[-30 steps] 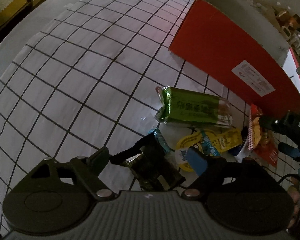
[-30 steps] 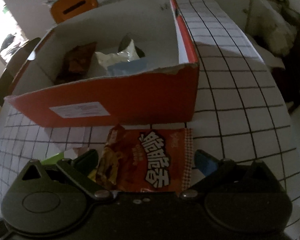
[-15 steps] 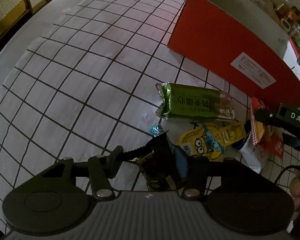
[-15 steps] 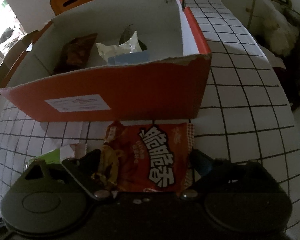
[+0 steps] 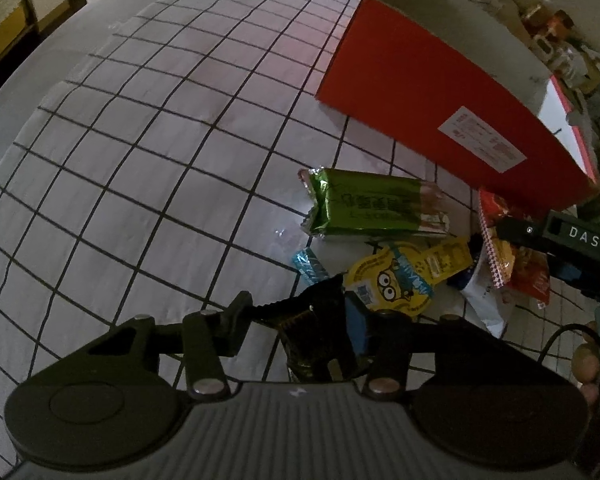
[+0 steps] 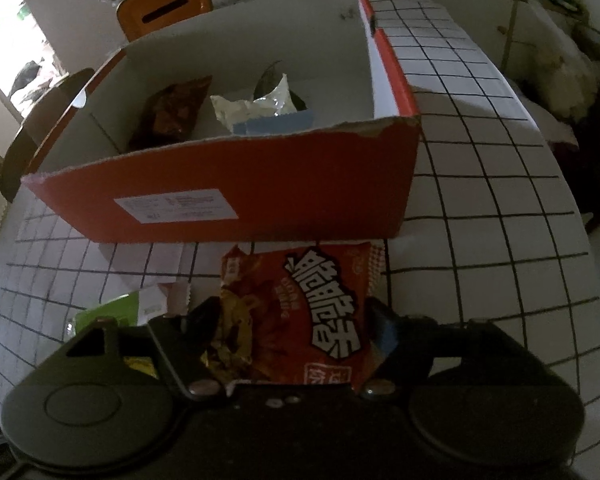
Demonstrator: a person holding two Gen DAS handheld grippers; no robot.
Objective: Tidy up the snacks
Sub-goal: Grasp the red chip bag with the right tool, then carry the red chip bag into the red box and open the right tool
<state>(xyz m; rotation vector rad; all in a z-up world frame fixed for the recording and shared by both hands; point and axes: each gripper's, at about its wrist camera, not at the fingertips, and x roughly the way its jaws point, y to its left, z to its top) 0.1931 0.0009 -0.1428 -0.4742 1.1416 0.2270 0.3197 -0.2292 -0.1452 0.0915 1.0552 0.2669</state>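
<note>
The left gripper (image 5: 296, 312) pointed steeply down at the worktop (image 5: 148, 132), which carried a white cloth with a black grid. Its jaws had just been closing, and a dark snack packet (image 5: 312, 332) stood between them. The blue pad of 1 finger (image 5: 356, 326) pressed on the packet's right side and the other finger met its serrated left end, so the gripper was pinching the packet. Just beyond the fingertips lay a yellow cartoon pouch (image 5: 400, 280), a small blue wrapper (image 5: 308, 266) and a green foil bar (image 5: 372, 206), all on the worktop in front of the orange cardboard box (image 5: 432, 112).

The right gripper (image 6: 296, 320) also pointed down, close to the box's near wall (image 6: 260, 184). Its jaws had just been closing around a red chip bag (image 6: 300, 312) with large white characters. The bag lay on the worktop, its far edge just beside the box wall. Both fingers stood at the bag's crumpled side edges; whether the pads pressed firmly could not be told.

Inside the box lay a brown packet (image 6: 172, 116), a silver foil wrapper (image 6: 256, 106) and a pale blue packet (image 6: 276, 122). The box carried a white label (image 6: 176, 204).
</note>
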